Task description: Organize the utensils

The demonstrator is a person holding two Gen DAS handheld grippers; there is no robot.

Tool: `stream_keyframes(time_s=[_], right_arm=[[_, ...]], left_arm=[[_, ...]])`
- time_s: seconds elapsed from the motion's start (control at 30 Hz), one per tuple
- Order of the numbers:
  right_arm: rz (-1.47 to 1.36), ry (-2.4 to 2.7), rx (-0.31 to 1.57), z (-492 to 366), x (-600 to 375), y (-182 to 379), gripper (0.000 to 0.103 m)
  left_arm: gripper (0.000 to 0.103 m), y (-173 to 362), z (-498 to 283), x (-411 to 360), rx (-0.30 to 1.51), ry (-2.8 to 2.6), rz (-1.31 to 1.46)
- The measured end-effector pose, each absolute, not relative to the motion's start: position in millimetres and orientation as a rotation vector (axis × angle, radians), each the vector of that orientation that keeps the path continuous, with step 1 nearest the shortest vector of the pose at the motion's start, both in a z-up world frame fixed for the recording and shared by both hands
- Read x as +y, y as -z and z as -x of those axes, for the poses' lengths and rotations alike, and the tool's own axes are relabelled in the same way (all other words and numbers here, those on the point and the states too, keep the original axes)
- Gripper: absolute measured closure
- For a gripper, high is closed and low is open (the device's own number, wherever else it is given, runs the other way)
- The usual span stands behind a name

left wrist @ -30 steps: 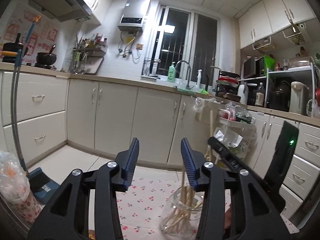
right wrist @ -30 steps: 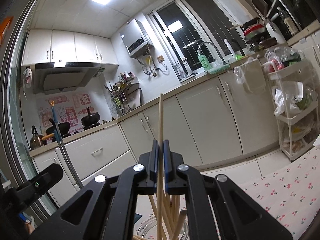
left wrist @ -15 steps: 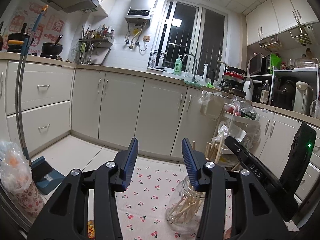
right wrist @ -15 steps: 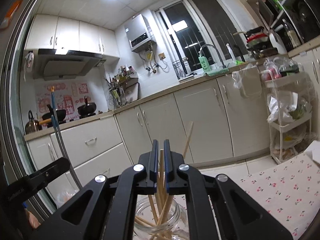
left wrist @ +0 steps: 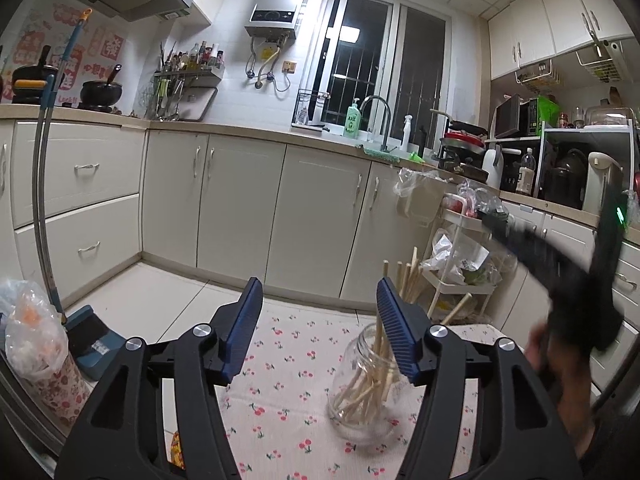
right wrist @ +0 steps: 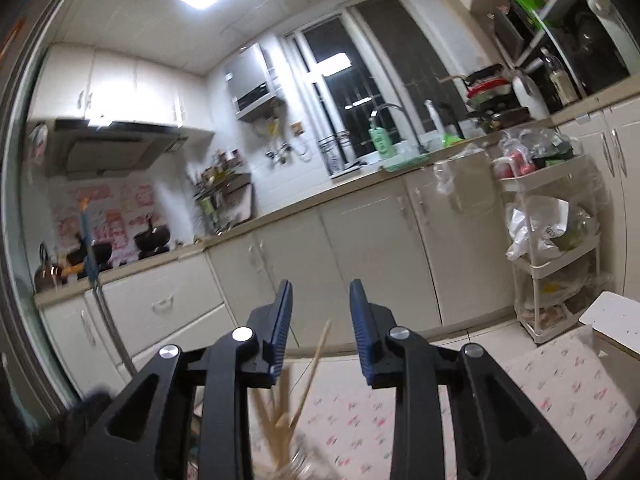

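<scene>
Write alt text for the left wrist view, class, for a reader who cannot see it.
The left gripper, jaws opening with nothing between them, points over a cherry-print tablecloth at a glass jar holding wooden chopsticks. At right the blurred right gripper is above the jar, with cream kitchen cabinets behind.

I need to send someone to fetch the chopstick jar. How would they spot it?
Find the cherry-print tablecloth in front of the cream cabinets. The glass jar stands on it, the only clear container there, bristling with pale wooden chopsticks.
</scene>
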State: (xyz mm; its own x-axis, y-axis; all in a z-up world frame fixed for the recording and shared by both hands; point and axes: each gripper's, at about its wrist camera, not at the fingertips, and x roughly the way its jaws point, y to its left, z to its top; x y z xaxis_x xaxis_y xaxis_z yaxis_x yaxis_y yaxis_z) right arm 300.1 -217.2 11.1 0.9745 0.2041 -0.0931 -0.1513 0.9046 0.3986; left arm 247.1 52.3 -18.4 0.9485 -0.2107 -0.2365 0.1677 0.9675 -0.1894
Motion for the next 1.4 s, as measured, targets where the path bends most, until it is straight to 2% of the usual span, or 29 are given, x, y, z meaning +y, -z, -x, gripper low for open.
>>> stream_keyframes(time_s=[0.17,0.23,0.5,0.67,0.7,0.73,0.8,0.83,0.87,0.97,1.27,1.3,1.33,1.37,1.4], right_arm=[[-0.429,-0.182,0.172,-296,-241,-33,0.071],[-0.418,-0.167,0.230,-309,-243,-35,0.049],[-0.441,-0.321,0.616,-449,-242,-10,0.049],[-0.699,-0.503,0.750,-489,-249,17,0.049],[-0.733,-0.538,0.762,-489,-248,21,0.055],[-0.758,-0.574,0.775,-488,-245,24,0.065],[-0.777,-0.615,0.828,-483,-237,31,0.068],[-0.788,-0.628,0.846,-480,-233,35,0.075],[-0.793,-0.639,0.858,-477,-231,36,0.077],[-0.795,-0.658,0.871,-469,-227,33,0.092],[-0.500,-0.666,0.773,-397,-194,-15,0.094],[-0.489,-0.663,0.787,-393,-194,-15,0.088],[-0.482,-0.645,0.790,-388,-196,-15,0.071],[-0.474,-0.613,0.774,-381,-201,-15,0.064],[-0.462,-0.567,0.737,-369,-207,-20,0.063]], left_arm=[[0.043,13,-229,50,0.281,0.216,0.161],[0.039,11,-221,48,0.293,0.222,0.162],[0.036,10,-199,51,0.318,0.227,0.150],[0.035,15,-203,58,0.343,0.212,0.169],[0.035,16,-203,60,0.344,0.209,0.172],[0.035,16,-203,60,0.344,0.206,0.173],[0.035,17,-204,61,0.346,0.205,0.178],[0.035,16,-205,61,0.349,0.205,0.179],[0.035,16,-205,61,0.351,0.206,0.180],[0.035,14,-204,59,0.352,0.210,0.175],[0.032,2,-195,56,0.353,0.219,0.173],[0.031,0,-194,55,0.354,0.225,0.169],[0.029,-1,-192,53,0.355,0.230,0.164],[0.028,-4,-189,50,0.355,0.235,0.158],[0.026,-8,-185,47,0.353,0.238,0.145]])
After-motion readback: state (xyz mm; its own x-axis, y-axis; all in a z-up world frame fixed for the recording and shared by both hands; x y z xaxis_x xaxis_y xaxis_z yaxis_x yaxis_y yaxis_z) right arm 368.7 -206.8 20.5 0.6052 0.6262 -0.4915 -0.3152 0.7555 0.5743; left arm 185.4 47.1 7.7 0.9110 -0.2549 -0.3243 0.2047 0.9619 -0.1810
